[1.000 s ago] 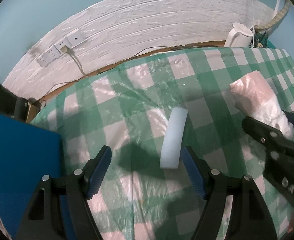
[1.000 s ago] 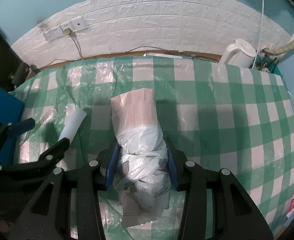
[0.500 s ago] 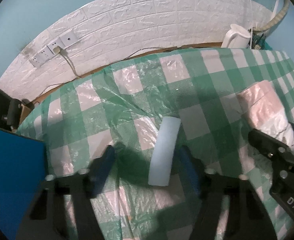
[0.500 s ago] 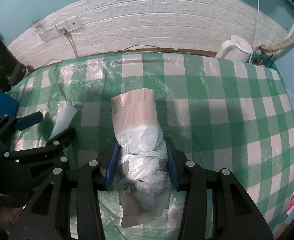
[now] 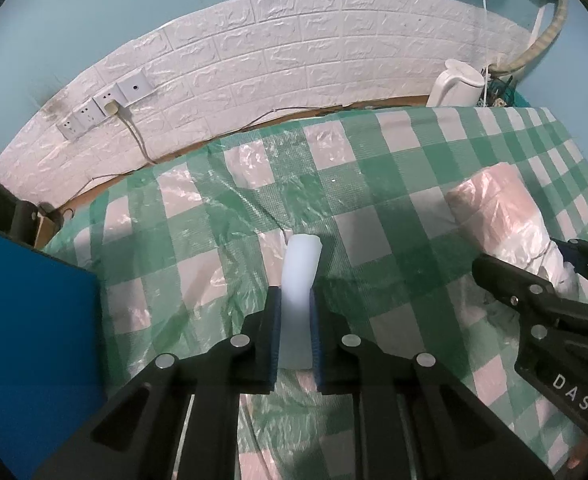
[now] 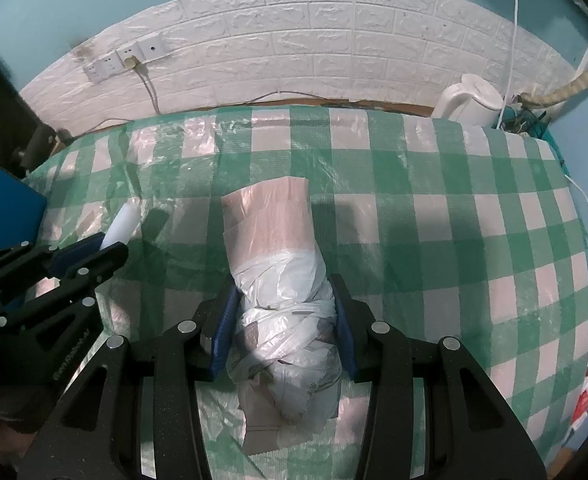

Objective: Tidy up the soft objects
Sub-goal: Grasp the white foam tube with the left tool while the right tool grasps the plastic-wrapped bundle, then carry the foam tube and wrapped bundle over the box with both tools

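— Left gripper?
— Clamped on the white foam strip, blue pads pressing both long sides; far end sticking out ahead over the green checked tablecloth.
— Right gripper?
— Closed around the plastic-wrapped bundle, white bag knotted over pinkish wrapping, lying lengthwise on the cloth. Contents hidden under the plastic; cannot tell.
— Anything else nearby?
— Blue panel at the left edge, white kettle at the far right corner, wall sockets on the white brick panel.

One foam strip, one plastic-wrapped bundle, one kettle.
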Demonstrator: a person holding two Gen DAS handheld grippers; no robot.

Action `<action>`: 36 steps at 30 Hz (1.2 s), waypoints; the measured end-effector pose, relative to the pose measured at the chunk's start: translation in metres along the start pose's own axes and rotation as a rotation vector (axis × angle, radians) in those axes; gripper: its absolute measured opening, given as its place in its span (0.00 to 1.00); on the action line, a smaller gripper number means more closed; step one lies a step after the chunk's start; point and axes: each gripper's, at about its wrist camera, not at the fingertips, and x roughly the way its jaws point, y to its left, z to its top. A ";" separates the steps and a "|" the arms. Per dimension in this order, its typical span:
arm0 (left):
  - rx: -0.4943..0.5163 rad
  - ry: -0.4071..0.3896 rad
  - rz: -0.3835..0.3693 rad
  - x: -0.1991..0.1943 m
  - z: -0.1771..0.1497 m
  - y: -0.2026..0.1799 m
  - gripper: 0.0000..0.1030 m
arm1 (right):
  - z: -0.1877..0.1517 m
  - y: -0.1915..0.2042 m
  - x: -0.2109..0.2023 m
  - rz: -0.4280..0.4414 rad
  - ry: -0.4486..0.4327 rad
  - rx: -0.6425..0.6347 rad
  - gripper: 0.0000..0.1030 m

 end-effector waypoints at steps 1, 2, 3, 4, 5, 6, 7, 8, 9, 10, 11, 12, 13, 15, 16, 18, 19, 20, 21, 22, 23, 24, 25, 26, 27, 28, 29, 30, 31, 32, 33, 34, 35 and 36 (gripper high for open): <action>0.001 -0.003 0.000 -0.003 -0.001 0.000 0.12 | 0.000 0.000 -0.001 0.001 0.000 -0.001 0.42; 0.002 -0.006 0.001 -0.006 -0.002 0.000 0.12 | -0.001 0.001 -0.003 0.001 -0.002 -0.001 0.42; 0.004 -0.009 0.001 -0.008 -0.003 0.000 0.12 | -0.002 0.001 -0.005 0.001 -0.003 -0.002 0.42; 0.005 -0.012 0.004 -0.011 -0.005 0.001 0.12 | -0.002 0.001 -0.008 -0.001 -0.004 -0.005 0.42; 0.005 -0.013 0.005 -0.014 -0.007 0.001 0.12 | -0.003 0.002 -0.010 0.000 -0.005 -0.007 0.42; 0.004 -0.013 0.006 -0.016 -0.009 0.002 0.12 | -0.004 0.002 -0.012 -0.002 -0.007 -0.009 0.42; 0.003 -0.014 0.007 -0.018 -0.009 0.003 0.12 | -0.005 0.002 -0.015 -0.005 -0.008 -0.010 0.42; 0.002 -0.015 0.008 -0.021 -0.012 0.004 0.12 | -0.006 0.002 -0.017 -0.006 -0.009 -0.011 0.42; 0.003 -0.015 0.009 -0.024 -0.013 0.004 0.12 | -0.007 0.002 -0.019 -0.005 -0.011 -0.012 0.42; 0.005 -0.016 0.011 -0.026 -0.015 0.005 0.12 | -0.008 0.003 -0.023 -0.007 -0.015 -0.014 0.42; 0.007 -0.017 0.016 -0.029 -0.016 0.006 0.12 | -0.008 0.003 -0.025 -0.007 -0.015 -0.015 0.42; 0.009 -0.017 0.021 -0.032 -0.018 0.006 0.12 | -0.009 0.004 -0.028 -0.007 -0.015 -0.018 0.42; 0.008 -0.016 0.024 -0.035 -0.021 0.007 0.12 | -0.010 0.005 -0.031 -0.006 -0.016 -0.020 0.42; 0.004 -0.014 0.025 -0.040 -0.025 0.008 0.12 | -0.011 0.008 -0.036 -0.002 -0.015 -0.024 0.42; 0.004 -0.015 0.025 -0.042 -0.026 0.009 0.12 | -0.012 0.011 -0.040 0.000 -0.015 -0.027 0.42; 0.002 -0.016 0.027 -0.048 -0.031 0.010 0.12 | -0.013 0.014 -0.045 0.002 -0.020 -0.037 0.42; 0.002 -0.017 0.027 -0.050 -0.032 0.011 0.12 | -0.014 0.017 -0.049 0.003 -0.021 -0.045 0.42; 0.002 -0.018 0.027 -0.053 -0.034 0.012 0.12 | -0.015 0.019 -0.051 0.003 -0.022 -0.050 0.42; 0.001 -0.018 0.029 -0.056 -0.036 0.012 0.12 | -0.016 0.022 -0.055 0.003 -0.024 -0.057 0.42; -0.001 -0.018 0.028 -0.058 -0.038 0.012 0.12 | -0.017 0.024 -0.057 0.003 -0.023 -0.062 0.42; -0.004 -0.018 0.027 -0.062 -0.040 0.013 0.12 | -0.018 0.025 -0.060 0.003 -0.023 -0.065 0.42; -0.007 -0.018 0.026 -0.065 -0.042 0.014 0.12 | -0.020 0.026 -0.063 0.002 -0.022 -0.068 0.42; -0.010 -0.017 0.025 -0.067 -0.043 0.014 0.12 | -0.022 0.028 -0.066 0.001 -0.021 -0.071 0.42; -0.013 -0.017 0.024 -0.071 -0.046 0.015 0.12 | -0.022 0.029 -0.068 0.002 -0.022 -0.073 0.42; -0.013 -0.019 0.025 -0.073 -0.047 0.016 0.12 | -0.023 0.031 -0.072 0.004 -0.024 -0.077 0.42; -0.014 -0.021 0.030 -0.076 -0.048 0.017 0.12 | -0.024 0.033 -0.075 0.005 -0.027 -0.084 0.42; -0.012 -0.024 0.035 -0.080 -0.050 0.017 0.12 | -0.025 0.035 -0.078 0.007 -0.029 -0.089 0.42; -0.009 -0.027 0.037 -0.083 -0.052 0.017 0.12 | -0.026 0.037 -0.081 0.011 -0.031 -0.092 0.42; -0.007 -0.031 0.040 -0.086 -0.054 0.018 0.12 | -0.028 0.039 -0.084 0.018 -0.032 -0.095 0.42; -0.011 -0.034 0.041 -0.091 -0.057 0.020 0.12 | -0.029 0.041 -0.087 0.024 -0.033 -0.097 0.42; -0.015 -0.036 0.037 -0.095 -0.060 0.021 0.12 | -0.030 0.042 -0.090 0.030 -0.034 -0.100 0.42; -0.019 -0.038 0.034 -0.099 -0.062 0.022 0.12 | -0.032 0.044 -0.093 0.035 -0.036 -0.104 0.42; -0.023 -0.040 0.035 -0.103 -0.066 0.023 0.12 | -0.033 0.046 -0.095 0.037 -0.035 -0.106 0.42; -0.020 -0.042 0.037 -0.106 -0.069 0.023 0.12 | -0.034 0.048 -0.097 0.042 -0.034 -0.109 0.42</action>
